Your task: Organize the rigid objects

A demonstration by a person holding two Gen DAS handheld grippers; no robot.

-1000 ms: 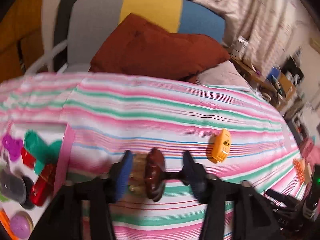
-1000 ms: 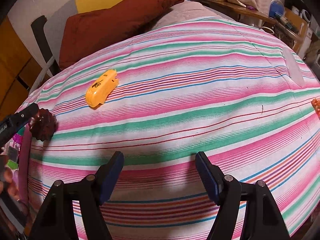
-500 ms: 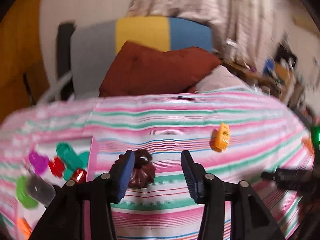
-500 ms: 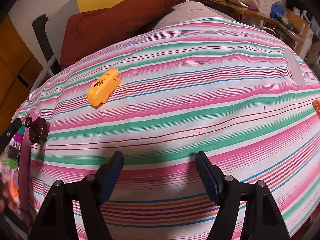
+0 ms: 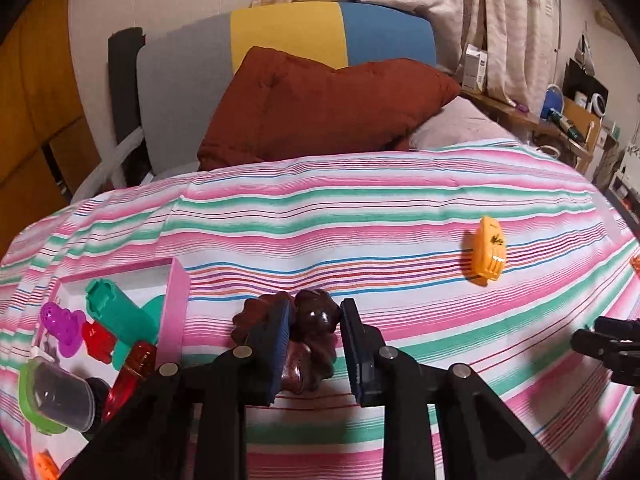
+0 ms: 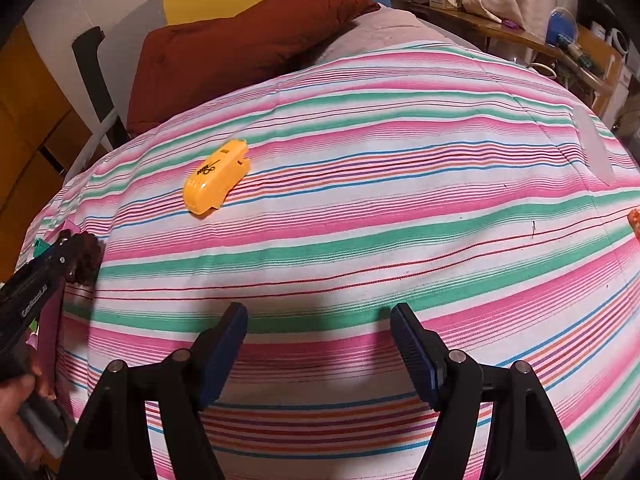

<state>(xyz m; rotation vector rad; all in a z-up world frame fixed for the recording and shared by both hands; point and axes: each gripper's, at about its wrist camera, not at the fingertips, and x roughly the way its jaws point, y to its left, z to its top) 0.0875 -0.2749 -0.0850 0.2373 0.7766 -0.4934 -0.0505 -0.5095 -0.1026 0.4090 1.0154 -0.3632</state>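
The left gripper [image 5: 314, 344] has its 2 blue pads close on a dark brown bumpy toy [image 5: 310, 320], one pad on each side w/ the knob part between them; can't tell for sure if the pads press it or just sit beside it. The brown toy rests on the striped blanket [image 5: 360, 208], just right of the pink tray [image 5: 176, 304]. In the tray: a green tube toy [image 5: 116, 312], a purple toy [image 5: 60, 320], a small red piece [image 5: 98, 338], a shiny red toy [image 5: 132, 364] & a clear cup w/ green rim [image 5: 56, 396], all packed close together. An orange toy [image 5: 486, 252] lies alone on the blanket, well to the right of the brown toy & farther back. Behind the blanket is a brown pillow [image 5: 320, 104] leaning on a gray, yellow & blue cushion [image 5: 288, 32]. The right gripper [image 6: 320, 344] hangs low over the blanket w/ its blue pads wide apart & nothing between them. In the right view the orange toy [image 6: 216, 180] is up & left of that gripper, not near it, & the left gripper's black tip [image 6: 36, 284] shows at the far left edge w/ the brown toy [image 6: 86, 256] at it.
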